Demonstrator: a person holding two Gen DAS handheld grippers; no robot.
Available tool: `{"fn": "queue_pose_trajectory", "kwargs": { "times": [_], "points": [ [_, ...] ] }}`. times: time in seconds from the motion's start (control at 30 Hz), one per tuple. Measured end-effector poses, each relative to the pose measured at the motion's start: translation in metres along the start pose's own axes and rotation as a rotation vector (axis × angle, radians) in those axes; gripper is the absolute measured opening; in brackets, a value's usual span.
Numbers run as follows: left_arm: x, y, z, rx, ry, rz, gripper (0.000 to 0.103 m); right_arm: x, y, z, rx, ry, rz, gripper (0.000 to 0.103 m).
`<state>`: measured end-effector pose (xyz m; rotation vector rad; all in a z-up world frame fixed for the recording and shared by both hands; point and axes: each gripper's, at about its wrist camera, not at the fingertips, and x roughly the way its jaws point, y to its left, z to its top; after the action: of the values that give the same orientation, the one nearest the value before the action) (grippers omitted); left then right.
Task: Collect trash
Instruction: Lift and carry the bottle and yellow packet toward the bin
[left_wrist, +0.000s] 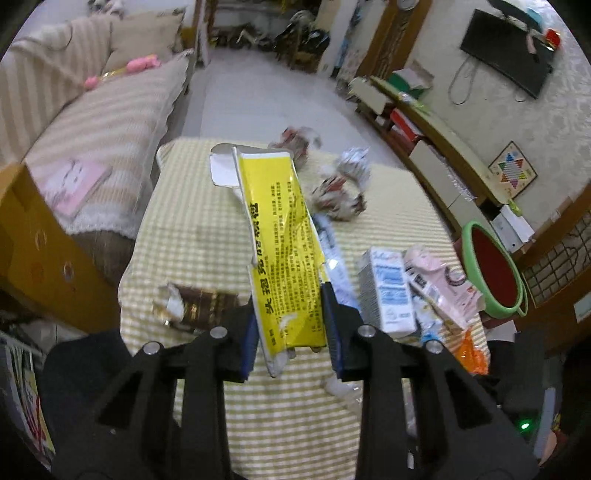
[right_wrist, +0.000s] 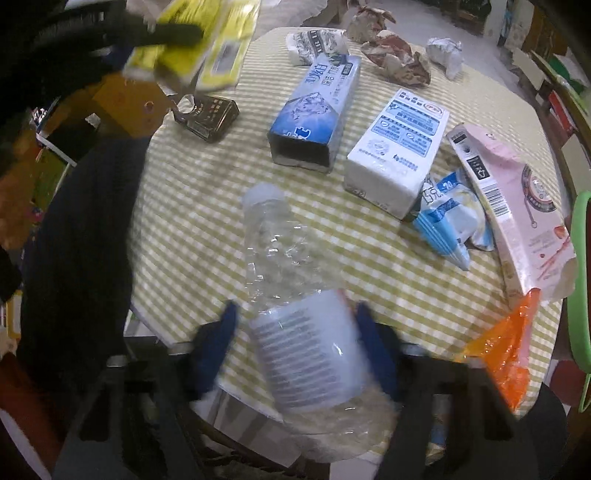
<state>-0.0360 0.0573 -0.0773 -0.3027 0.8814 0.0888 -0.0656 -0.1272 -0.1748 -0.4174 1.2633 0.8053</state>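
**Yellow carton lifted, clear bottle between the other jaws**

Yellow and flattened, the carton (left_wrist: 284, 240) is clamped between the blue pads of the left gripper (left_wrist: 290, 325), held up off the checked worktop (left_wrist: 192, 221) with its torn white flap pointing away from the camera. In the right wrist view the same carton shows blurred at the upper left, above the worktop's edge.

The right gripper (right_wrist: 295, 321) points steeply down with a crushed clear plastic bottle (right_wrist: 280, 254) lying between its blue pads. The ribbed lower part of the bottle sits in the gap; the picture is blurred, and I cannot tell whether the pads press on it.

Other trash lies on the worktop: a blue toothpaste box (right_wrist: 314, 107) with its open end towards the camera, a white milk carton (right_wrist: 399, 147) just beside it, a pink flattened box (right_wrist: 517, 206), a blue-and-white wrapper (right_wrist: 450, 221), an orange plastic bag (right_wrist: 506, 350), a dark small box (right_wrist: 210, 116) and crumpled paper balls (right_wrist: 399, 59). A green basin (left_wrist: 495, 273) stands just beyond the worktop's right edge.
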Motion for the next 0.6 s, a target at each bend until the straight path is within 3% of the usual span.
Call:
{"fn": "queue_pose_trajectory", "kwargs": {
  "times": [0.23,0.6],
  "points": [
    [-0.013,-0.016,0.015,0.020,-0.058,-0.038,0.030,-0.042,-0.012,0.001,0.101,-0.144,0.081,0.048],
    [-0.017,-0.045,0.040,0.053,-0.130,-0.109,0.030,-0.114,-0.068,0.005,0.339,-0.393,0.024,0.048]
  ]
}}
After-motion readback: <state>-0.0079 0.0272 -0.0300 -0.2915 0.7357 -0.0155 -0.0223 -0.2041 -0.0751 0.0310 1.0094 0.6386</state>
